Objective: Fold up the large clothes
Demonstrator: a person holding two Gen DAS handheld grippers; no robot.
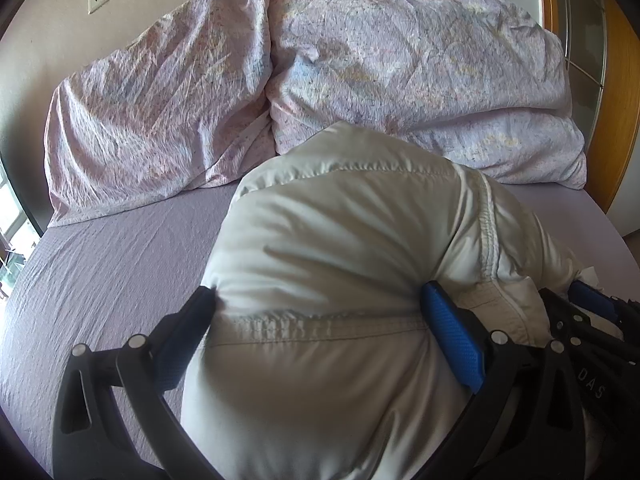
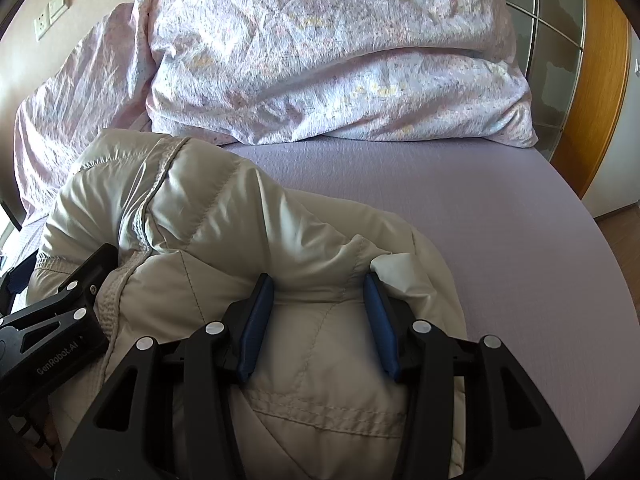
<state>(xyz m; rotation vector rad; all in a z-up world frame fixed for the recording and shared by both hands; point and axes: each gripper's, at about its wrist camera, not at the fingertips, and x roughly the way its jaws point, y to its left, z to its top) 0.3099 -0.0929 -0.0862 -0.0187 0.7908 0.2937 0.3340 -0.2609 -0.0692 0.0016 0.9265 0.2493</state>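
Cream puffer jacket [image 1: 340,260] sits bunched in the lower middle of both views, on the lilac bed sheet [image 1: 112,272], and it's well gathered, a thick roll rather than a spread garment. Left gripper [image 1: 316,316] is spread wide, pads pressing into a fat fold of it. Right gripper [image 2: 318,308] stands about half open, clamped on another padded bundle. I'd say folding is well along; squaring and setting down remain. Duvet [image 1: 360,60] piled across the top.
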